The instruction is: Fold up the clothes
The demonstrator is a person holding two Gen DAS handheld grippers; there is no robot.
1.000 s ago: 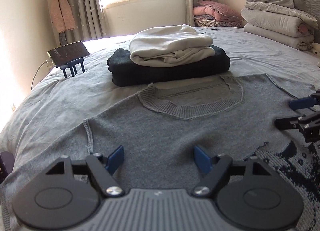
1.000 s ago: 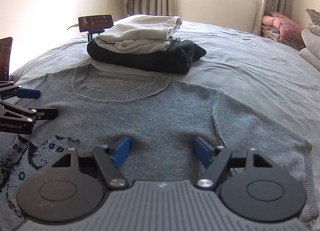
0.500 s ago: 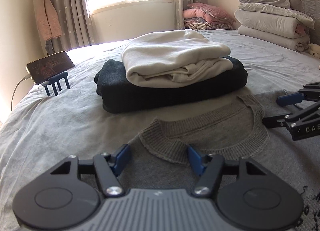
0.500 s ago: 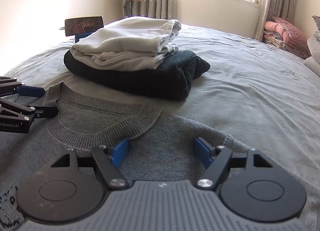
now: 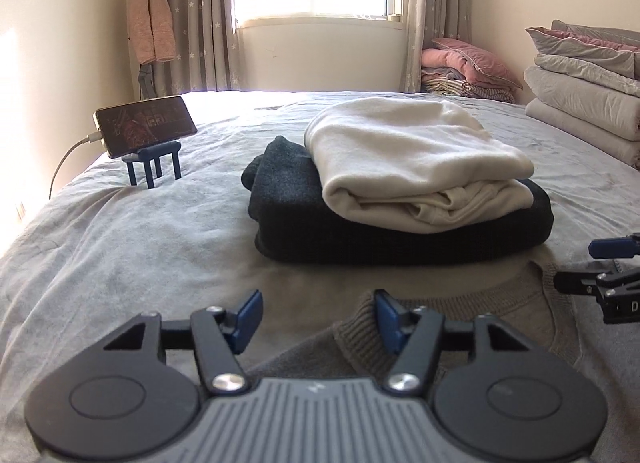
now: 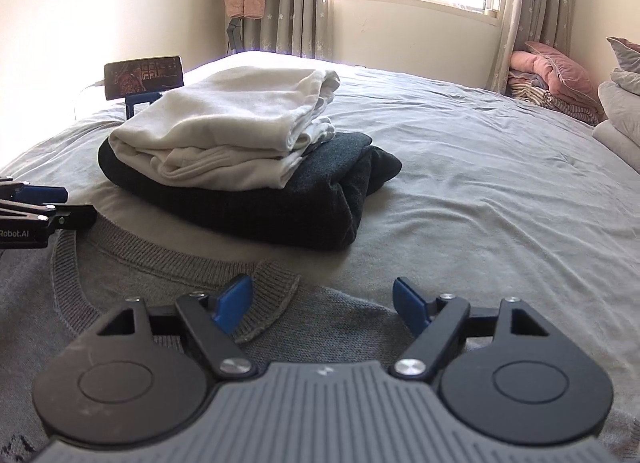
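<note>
Left tool [image 6: 60,205] side lettering "Robot.AI", right tool [image 5: 592,267] letter "D"

A: What do I see of my left black two-finger gripper [image 5: 318,317]?

B: Blue pads, black linkage arms with silver pivot screws, two round black discs and a ribbed grey housing.

A: And my right black two-finger gripper [image 6: 322,303]?

B: The same build; white lettering marks the side of each body.

Grey knit sweater [image 6: 152,287] flat on bed, collar toward folded stack [image 6: 240,167].
</note>
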